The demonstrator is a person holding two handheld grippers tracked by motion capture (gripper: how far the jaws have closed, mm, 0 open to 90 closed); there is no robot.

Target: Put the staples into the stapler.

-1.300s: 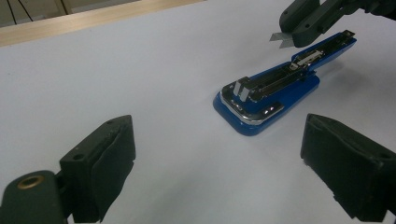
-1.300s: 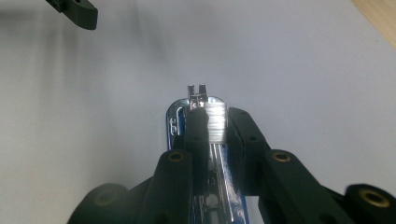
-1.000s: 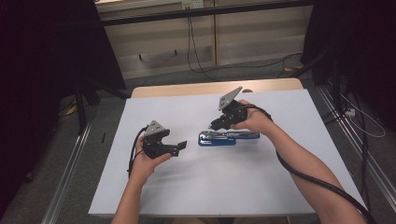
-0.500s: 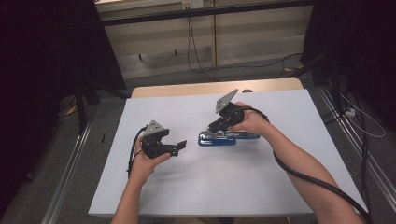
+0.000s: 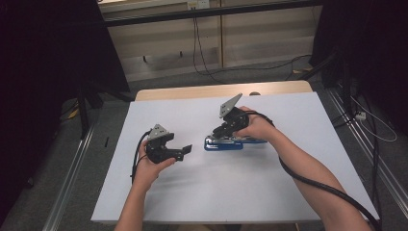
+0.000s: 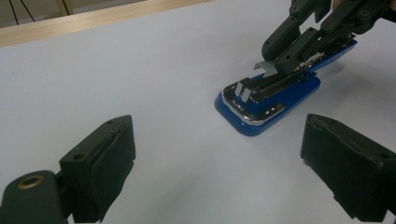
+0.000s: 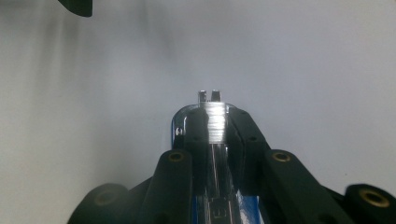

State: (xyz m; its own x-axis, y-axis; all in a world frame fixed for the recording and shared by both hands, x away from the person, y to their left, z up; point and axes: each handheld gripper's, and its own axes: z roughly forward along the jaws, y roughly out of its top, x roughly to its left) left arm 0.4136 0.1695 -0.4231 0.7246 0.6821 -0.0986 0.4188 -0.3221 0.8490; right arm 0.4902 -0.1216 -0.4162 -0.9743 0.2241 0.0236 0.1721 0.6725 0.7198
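You are holding your right hand-held gripper (image 5: 222,132) over the blue plastic stapler with the chrome metal top (image 5: 223,143), which is lying on the white surface (image 5: 288,192) a little right of centre. Its long axis is running left to right across the surface, with the head end pointing left toward your other hand. In the right gripper view the two black jaws are pressing in on either side of the stapler's bright metal arm (image 7: 215,126), so this hand-held gripper is clenched on the stapler, and the left gripper view is showing those same jaws coming down on it from the far right.

Your left hand-held gripper (image 5: 185,149) is sitting to the left of the stapler and slightly nearer to you, with its jaws pointing right, straight at the head end. Its jaws are standing wide apart, released and grasping nothing, and bare surface is lying between them and the blue base (image 6: 261,105). The right hand is therefore the nearer one by far, already touching, while the left is near but clearly apart. Any move by the left hand is, in my judgement, going to turn on closing that gap along the stapler's own long axis.

Compared with a second ago, you are tipping your right hand further over the stapler, its grey plate leaning more steeply, while the stapler is staying in much the same place. Your left hand is barely shifting.
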